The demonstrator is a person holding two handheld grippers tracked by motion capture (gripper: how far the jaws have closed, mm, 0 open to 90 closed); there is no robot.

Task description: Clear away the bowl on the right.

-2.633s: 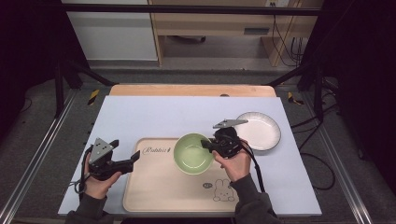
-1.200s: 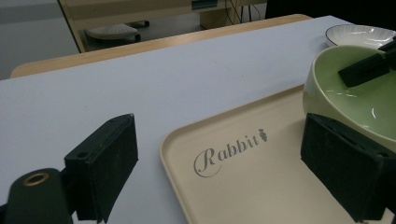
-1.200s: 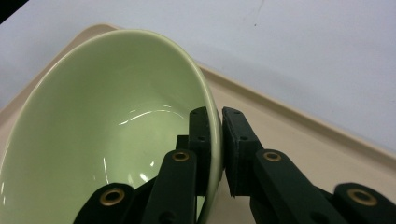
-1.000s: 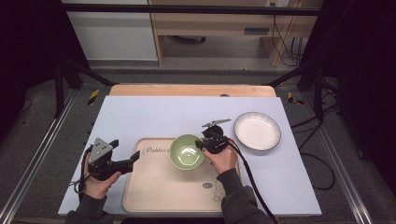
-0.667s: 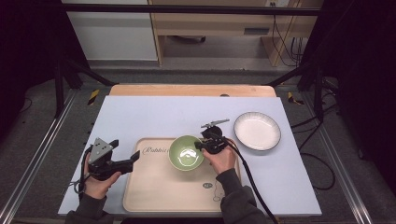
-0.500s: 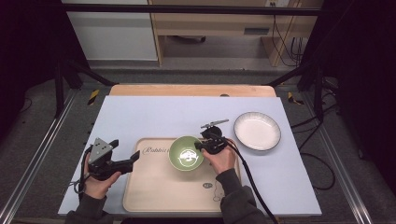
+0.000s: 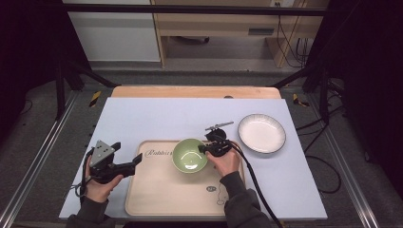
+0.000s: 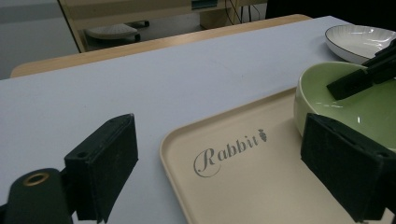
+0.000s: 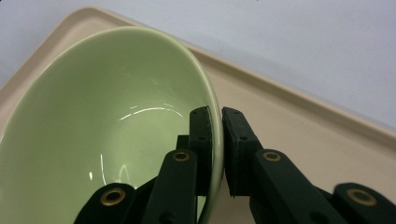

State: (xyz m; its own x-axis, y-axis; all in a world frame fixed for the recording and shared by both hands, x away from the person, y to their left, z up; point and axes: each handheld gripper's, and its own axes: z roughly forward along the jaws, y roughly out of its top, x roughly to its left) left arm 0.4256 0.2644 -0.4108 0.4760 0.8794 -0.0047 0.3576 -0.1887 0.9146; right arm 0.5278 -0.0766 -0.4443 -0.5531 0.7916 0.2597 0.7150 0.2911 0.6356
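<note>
1. The left gripper point(image 7: 135, 163), a black two-jaw tool held in the person's left hand point(image 7: 100, 186), sits over the pale blue table point(image 7: 157, 118) at the left edge of the beige rectangular plastic tray point(image 7: 161, 199). Its fingers point(image 8: 105, 163) stand wide apart with nothing between them, one over the table and the other over the tray.
2. The tray lies flat on the near middle of the table. The word "Rabbit" point(image 8: 229, 149) is printed near its far left corner, and a small cartoon print point(image 7: 219, 192) shows near its near right corner.
3. The light green round ceramic bowl point(image 7: 189, 155) rests upright on the far part of the tray, right of the lettering.
4. The right gripper point(image 7: 203, 148), held in the person's right hand point(image 7: 224, 162), meets the bowl at its right rim. In the right gripper view its fingers point(image 9: 201, 135) are nearly together, clamped on the bowl's thin wall, one inside and one outside.
5. The white round ceramic plate with a dark rim point(image 7: 262, 133) lies on the table, right of the tray and apart from it.
</note>
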